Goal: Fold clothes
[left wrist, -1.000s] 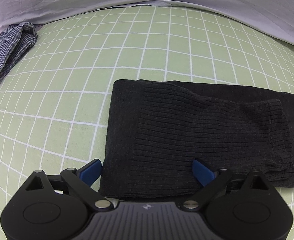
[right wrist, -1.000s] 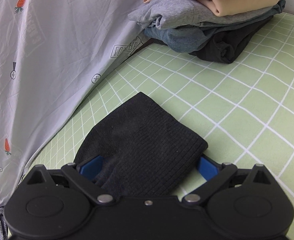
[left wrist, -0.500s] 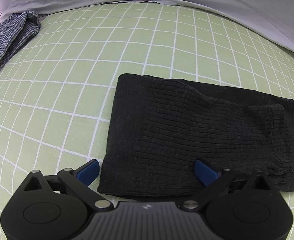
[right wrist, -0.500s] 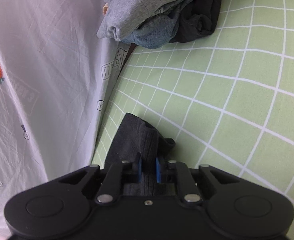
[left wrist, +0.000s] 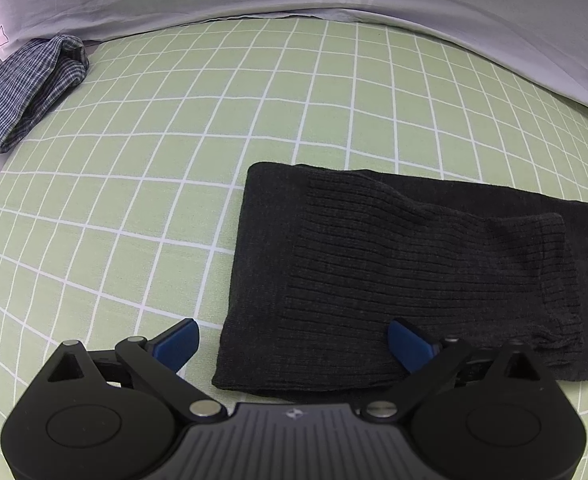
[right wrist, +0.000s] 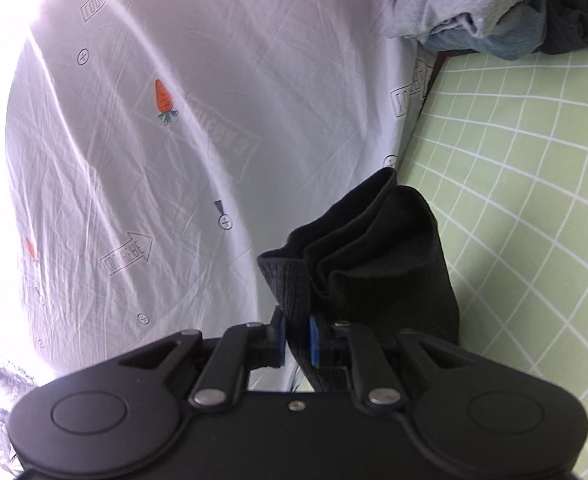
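A dark ribbed knit garment (left wrist: 393,264) lies folded on the green checked sheet (left wrist: 174,152). My left gripper (left wrist: 294,342) is open, its blue fingers straddling the garment's near left corner just above the cloth. My right gripper (right wrist: 295,338) is shut on the garment's other end (right wrist: 373,264) and holds it lifted, the cloth bunched and hanging from the jaws above the sheet (right wrist: 513,200).
A folded blue plaid garment (left wrist: 26,92) lies at the far left. A pile of folded grey, blue and black clothes (right wrist: 493,4) sits at the far right corner. A grey printed sheet (right wrist: 174,120) borders the green one.
My right gripper closed on the garment's end and lifted it up off the sheet, tilting toward the grey sheet. My left gripper stayed open, hardly moving.
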{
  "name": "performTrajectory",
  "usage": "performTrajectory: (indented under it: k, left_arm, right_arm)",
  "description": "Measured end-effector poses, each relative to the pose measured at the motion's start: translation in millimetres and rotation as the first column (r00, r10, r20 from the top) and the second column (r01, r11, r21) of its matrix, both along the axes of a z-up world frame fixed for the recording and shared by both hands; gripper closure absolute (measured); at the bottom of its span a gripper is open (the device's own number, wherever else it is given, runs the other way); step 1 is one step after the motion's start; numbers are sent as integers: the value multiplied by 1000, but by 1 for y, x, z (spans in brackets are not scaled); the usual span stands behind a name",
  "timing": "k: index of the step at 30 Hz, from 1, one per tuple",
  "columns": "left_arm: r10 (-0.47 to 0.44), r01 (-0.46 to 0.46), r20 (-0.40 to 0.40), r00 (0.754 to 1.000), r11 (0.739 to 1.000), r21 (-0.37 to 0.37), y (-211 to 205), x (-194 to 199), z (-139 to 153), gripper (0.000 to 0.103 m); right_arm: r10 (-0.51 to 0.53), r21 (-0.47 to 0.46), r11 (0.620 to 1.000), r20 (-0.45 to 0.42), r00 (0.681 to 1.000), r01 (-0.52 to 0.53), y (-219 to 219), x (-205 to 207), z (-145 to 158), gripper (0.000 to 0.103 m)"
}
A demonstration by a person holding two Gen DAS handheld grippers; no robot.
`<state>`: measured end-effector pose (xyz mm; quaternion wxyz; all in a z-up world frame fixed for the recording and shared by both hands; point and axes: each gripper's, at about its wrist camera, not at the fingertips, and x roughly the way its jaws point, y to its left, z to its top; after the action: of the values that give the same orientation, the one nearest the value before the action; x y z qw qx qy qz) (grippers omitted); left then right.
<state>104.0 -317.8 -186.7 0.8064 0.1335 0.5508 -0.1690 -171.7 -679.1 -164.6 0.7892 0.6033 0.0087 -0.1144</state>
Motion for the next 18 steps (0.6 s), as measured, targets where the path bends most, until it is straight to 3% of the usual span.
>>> performTrajectory:
  k: [9, 15, 18]
  left_arm:
    - [11, -12, 41, 999, 1000, 27, 11, 1, 6, 4]
    - [-16, 14, 64, 998, 999, 34, 15, -3, 8, 4]
    - [-31, 28, 68, 997, 999, 37, 18, -2, 8, 4]
  right_arm:
    - [186, 76, 978, 92, 978, -193, 44, 52, 4, 91]
    - [305, 163, 929, 167, 938, -331, 76, 91, -9, 91]
    - [371, 201, 895, 163, 914, -399, 97, 113, -17, 91]
